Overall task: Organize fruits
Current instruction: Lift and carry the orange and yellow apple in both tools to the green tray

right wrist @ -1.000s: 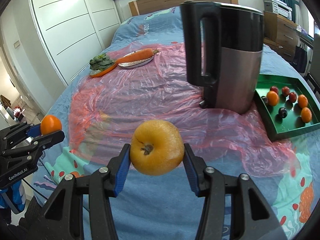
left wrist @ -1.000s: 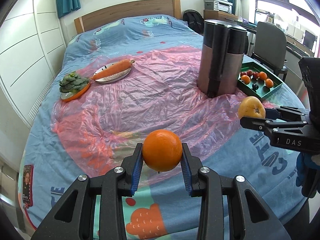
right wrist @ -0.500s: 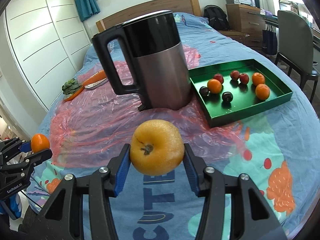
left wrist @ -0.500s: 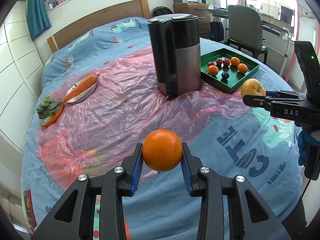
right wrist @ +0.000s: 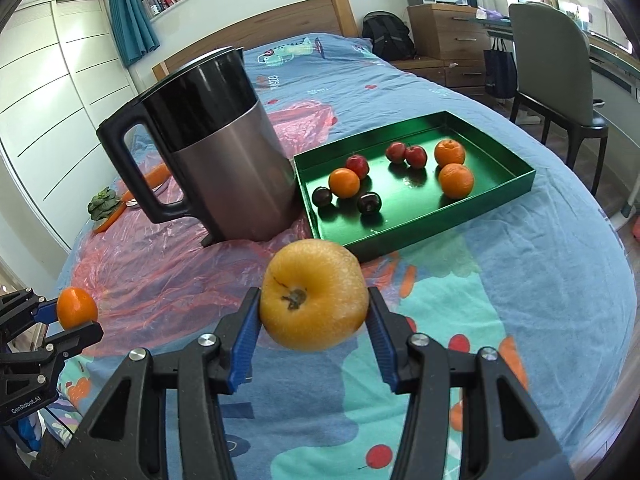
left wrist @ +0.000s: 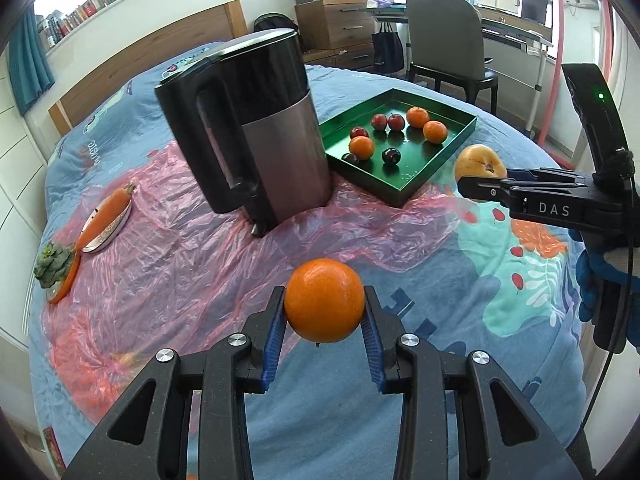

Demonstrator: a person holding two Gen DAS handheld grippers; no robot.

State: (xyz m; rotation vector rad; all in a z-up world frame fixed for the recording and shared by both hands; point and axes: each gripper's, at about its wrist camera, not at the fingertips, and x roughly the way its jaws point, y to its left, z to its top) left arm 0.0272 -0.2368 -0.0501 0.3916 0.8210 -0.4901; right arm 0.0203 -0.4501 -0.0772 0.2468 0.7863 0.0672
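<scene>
My left gripper [left wrist: 324, 320] is shut on an orange [left wrist: 324, 300], held above the blue bedspread. My right gripper [right wrist: 314, 320] is shut on a yellow pear-like fruit [right wrist: 314, 294], held above the bed just in front of the green tray [right wrist: 500, 196]. The tray holds several oranges and small red and dark fruits. In the left wrist view the tray [left wrist: 448, 156] lies ahead to the right, with the right gripper [left wrist: 480, 184] and its yellow fruit [left wrist: 478, 162] beside its near corner. The left gripper [right wrist: 76, 320] with its orange [right wrist: 77, 307] shows at the far left of the right wrist view.
A tall black and steel kettle [left wrist: 252, 128] stands on pink plastic sheet [left wrist: 180, 256] left of the tray. A carrot on a plate [left wrist: 106, 216] and a green succulent-like item [left wrist: 54, 264] lie far left. A chair [right wrist: 556, 76] and desk stand beyond the bed.
Both grippers have swung right and closer to the green tray, each still holding its fruit. The kettle and tray now appear larger and nearer.
</scene>
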